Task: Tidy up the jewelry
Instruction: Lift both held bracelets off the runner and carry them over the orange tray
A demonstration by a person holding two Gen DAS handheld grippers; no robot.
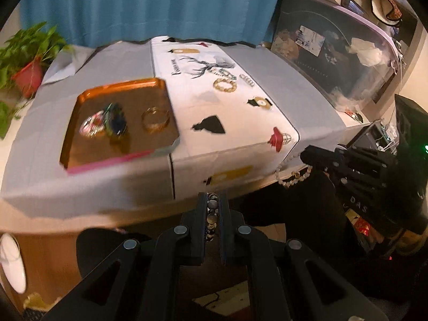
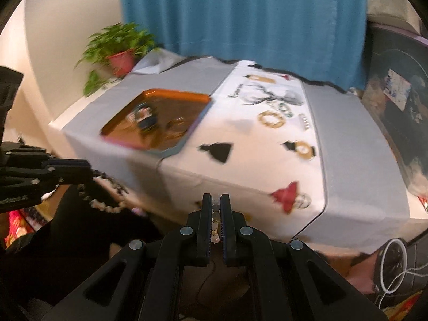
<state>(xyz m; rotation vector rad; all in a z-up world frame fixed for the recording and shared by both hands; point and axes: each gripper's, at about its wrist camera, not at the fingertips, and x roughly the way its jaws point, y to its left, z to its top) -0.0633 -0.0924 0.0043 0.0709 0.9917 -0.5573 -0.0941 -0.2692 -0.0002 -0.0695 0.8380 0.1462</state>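
Note:
My left gripper (image 1: 212,197) is shut on a bracelet of dark and pale beads (image 1: 211,215), in front of the table's near edge. It shows at the left of the right wrist view as the left gripper (image 2: 89,172), the beads (image 2: 107,206) hanging under it. My right gripper (image 2: 216,198) is shut on a pearl bracelet (image 2: 215,223), which dangles from the right gripper (image 1: 305,156) as a pearl loop (image 1: 293,178). An orange tray (image 1: 123,84) (image 2: 176,92) on the table holds a gold bangle (image 1: 155,120) and two other bracelets. A gold bead bracelet (image 1: 225,84) (image 2: 271,119) lies on the white runner.
A green bracelet (image 1: 223,73) and a small silver piece (image 1: 247,79) (image 2: 304,122) lie beside the gold one. A potted plant (image 1: 29,61) (image 2: 120,50) stands at the table's far left corner, a blue curtain (image 2: 240,13) hangs behind, and a clear storage bin (image 1: 334,61) sits right.

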